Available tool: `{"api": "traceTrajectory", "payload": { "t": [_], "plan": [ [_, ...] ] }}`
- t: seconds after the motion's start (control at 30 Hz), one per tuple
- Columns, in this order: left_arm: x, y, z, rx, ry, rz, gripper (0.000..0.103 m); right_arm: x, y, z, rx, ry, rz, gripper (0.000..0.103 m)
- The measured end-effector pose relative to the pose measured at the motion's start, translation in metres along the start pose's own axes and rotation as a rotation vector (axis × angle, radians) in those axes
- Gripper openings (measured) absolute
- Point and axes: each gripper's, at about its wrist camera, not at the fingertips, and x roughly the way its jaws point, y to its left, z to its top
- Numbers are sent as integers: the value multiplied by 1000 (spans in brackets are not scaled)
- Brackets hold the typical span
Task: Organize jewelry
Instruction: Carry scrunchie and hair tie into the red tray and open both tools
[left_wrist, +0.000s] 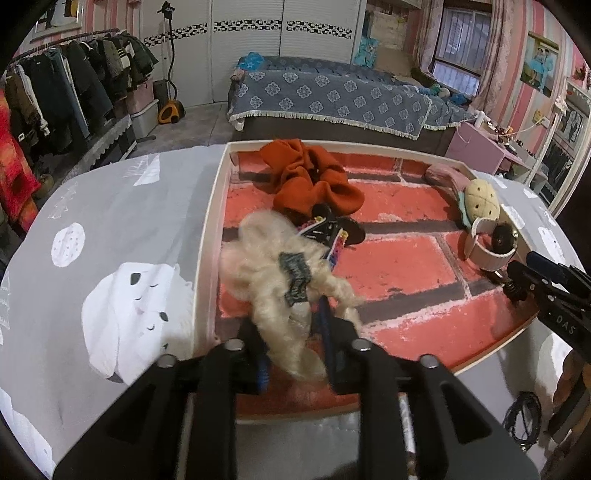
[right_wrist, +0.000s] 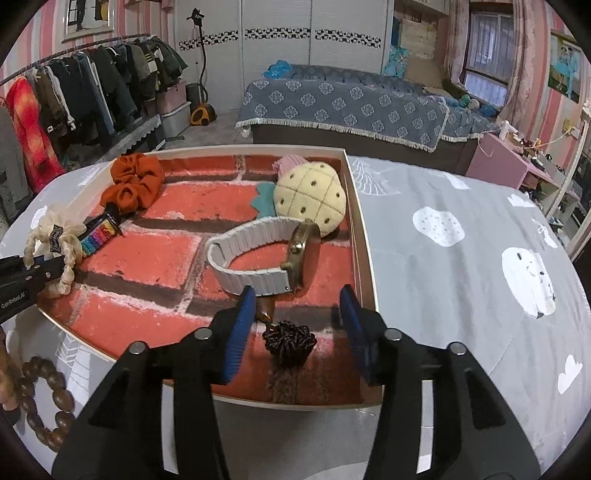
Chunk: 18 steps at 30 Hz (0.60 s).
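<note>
The cream scrunchie is stretched lengthwise from the left gripper toward the tray's middle, its near end lying between parted blue pads that do not visibly press it. The dark scrunchie is seen on the tray floor between the right gripper's released, well-separated pads, untouched. Both grippers are angled downward over the tray's near edge.
</note>
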Motion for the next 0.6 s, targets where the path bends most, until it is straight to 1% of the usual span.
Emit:
{"api": "traceTrajectory", "payload": {
  "t": [0.03,0.07,0.1,0.13,0.23,0.27,0.3,0.33,0.37,0.47,0.6],
  "plan": [
    [-7,1,0,-6,-16,7,45,-4,0,1,-2,-8,0,59],
    [-11,1,0,-8,-29,11,53,-9,1,3,-3,-19,2,65],
    [-16,1,1,-9,-39,10,54,-14,1,4,-1,-31,1,70],
    [-21,2,1,-14,-45,5,54,-18,1,5,2,-38,0,72],
    [-38,4,1,-28,-58,-13,54,-37,0,5,16,-67,2,84],
    [-42,4,1,-27,-64,-9,60,-43,0,4,18,-76,0,92],
    [-49,3,0,-25,-74,-4,65,-51,1,3,18,-88,-5,96],
    [-56,3,-1,-23,-88,3,72,-56,1,2,17,-94,-9,98],
    [-66,4,-3,-19,-108,13,74,-65,2,-1,15,-103,-16,98],
    [-86,6,-8,-10,-127,24,76,-83,3,-10,25,-111,-20,98],
    [-109,12,-21,-4,-131,32,77,-106,1,-24,57,-114,-11,98]
  ]
}}
